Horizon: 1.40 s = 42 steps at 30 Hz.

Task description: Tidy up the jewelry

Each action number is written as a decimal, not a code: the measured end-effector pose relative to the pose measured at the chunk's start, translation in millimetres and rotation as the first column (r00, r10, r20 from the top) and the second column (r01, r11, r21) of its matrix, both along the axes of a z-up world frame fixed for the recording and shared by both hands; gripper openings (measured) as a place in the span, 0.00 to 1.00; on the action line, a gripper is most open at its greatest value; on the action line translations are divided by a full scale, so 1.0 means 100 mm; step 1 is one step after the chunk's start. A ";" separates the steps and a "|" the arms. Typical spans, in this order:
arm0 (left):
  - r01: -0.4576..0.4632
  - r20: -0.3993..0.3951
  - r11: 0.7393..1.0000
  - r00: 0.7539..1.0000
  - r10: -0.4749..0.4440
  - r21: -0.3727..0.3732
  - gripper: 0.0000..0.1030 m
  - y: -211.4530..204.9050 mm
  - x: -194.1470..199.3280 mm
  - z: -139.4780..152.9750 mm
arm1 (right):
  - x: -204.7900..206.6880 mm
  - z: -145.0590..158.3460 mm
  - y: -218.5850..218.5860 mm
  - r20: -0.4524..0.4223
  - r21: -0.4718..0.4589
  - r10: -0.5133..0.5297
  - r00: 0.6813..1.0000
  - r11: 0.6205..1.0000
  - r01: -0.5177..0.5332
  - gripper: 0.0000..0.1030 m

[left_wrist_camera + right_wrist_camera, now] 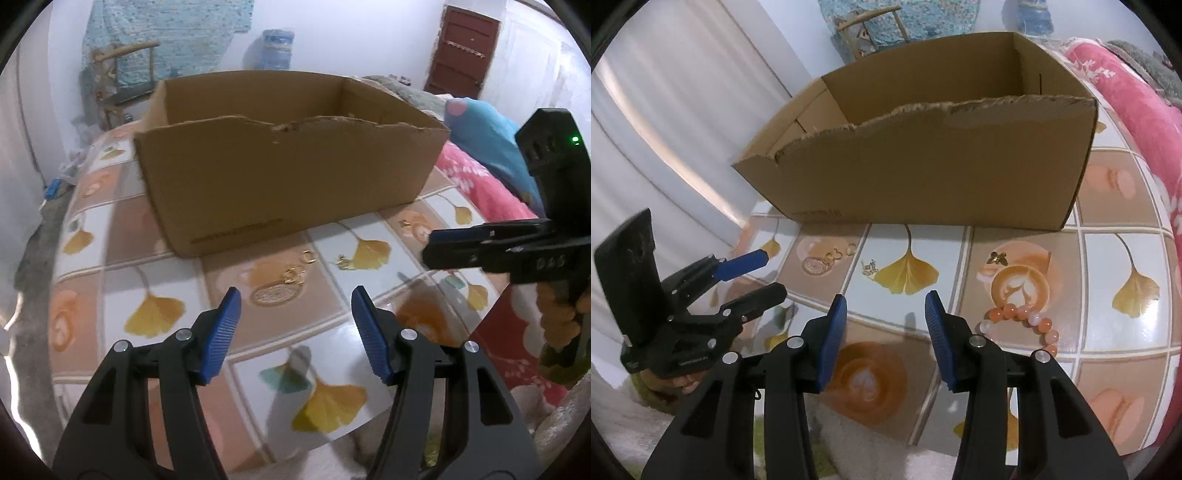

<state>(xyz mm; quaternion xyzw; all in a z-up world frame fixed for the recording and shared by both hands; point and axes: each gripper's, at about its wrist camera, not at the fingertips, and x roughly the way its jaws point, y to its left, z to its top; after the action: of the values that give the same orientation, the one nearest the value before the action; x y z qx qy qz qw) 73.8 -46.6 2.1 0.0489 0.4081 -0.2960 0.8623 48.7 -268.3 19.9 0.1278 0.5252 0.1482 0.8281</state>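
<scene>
Several gold rings and earrings (295,275) (831,254) lie on the tablecloth in front of a cardboard box (280,170) (923,162). A small gold charm (343,262) (870,266) lies to their right, and a gold butterfly piece (406,222) (997,257) farther right. An orange and white bead bracelet (1023,317) rests by my right gripper's right finger. My left gripper (295,295) (772,275) hangs open just short of the rings, with nothing between its jaws. My right gripper (886,299) (428,245) is open and holds nothing, below the charm.
The table (155,258) wears a glossy cloth printed with ginkgo leaves and coffee cups. A pink blanket (1145,110) and a blue pillow (487,147) lie to the right. A wooden chair (122,74) and a water bottle (277,48) stand behind the box.
</scene>
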 end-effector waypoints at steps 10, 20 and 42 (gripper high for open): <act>0.130 0.026 0.991 0.991 -0.130 0.016 0.42 -0.34 0.01 -0.10 | 0.12 -0.10 0.03 0.006 -0.038 -0.008 1.000 0.999 0.008 0.42; 0.092 0.041 0.988 0.994 -0.098 0.124 0.31 -0.33 0.15 -0.17 | 0.20 -0.25 0.05 -0.013 0.006 0.001 1.000 1.000 -0.001 0.42; 0.139 -0.043 0.974 0.990 -0.134 0.177 0.16 -0.33 0.33 -0.26 | 0.28 -0.29 0.09 -0.007 0.029 -0.018 1.000 0.999 0.019 0.42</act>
<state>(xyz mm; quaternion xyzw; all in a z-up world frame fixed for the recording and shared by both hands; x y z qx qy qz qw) 106.7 -79.8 -23.7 0.1496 0.4419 -0.3174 0.8256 77.1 -259.7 -9.2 0.1453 0.5246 0.1479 0.8257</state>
